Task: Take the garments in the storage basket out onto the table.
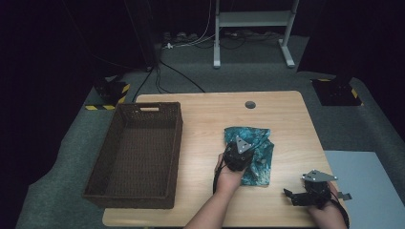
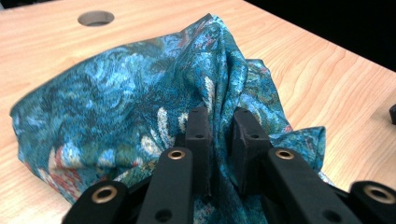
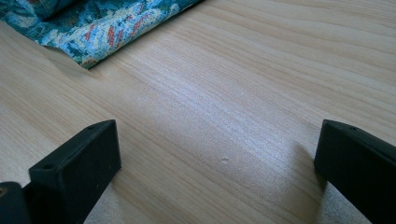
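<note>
A teal patterned cloth [image 1: 258,155] lies bunched near the middle of the wooden table [image 1: 286,119]. My left gripper [image 1: 237,155] sits over its near left part, and in the left gripper view it [image 2: 219,135] is shut on a raised fold of the cloth [image 2: 116,107]. My right gripper [image 1: 298,196] rests low at the table's front right, apart from the cloth. In the right gripper view it [image 3: 217,158] stands open over bare wood, with a corner of the cloth [image 3: 93,28] at the upper left.
A dark brown woven basket [image 1: 122,191] with nothing in it takes up the left side of the table. A round cable hole [image 1: 250,104] sits near the far edge. A grey panel [image 1: 367,186] lies just off the right edge.
</note>
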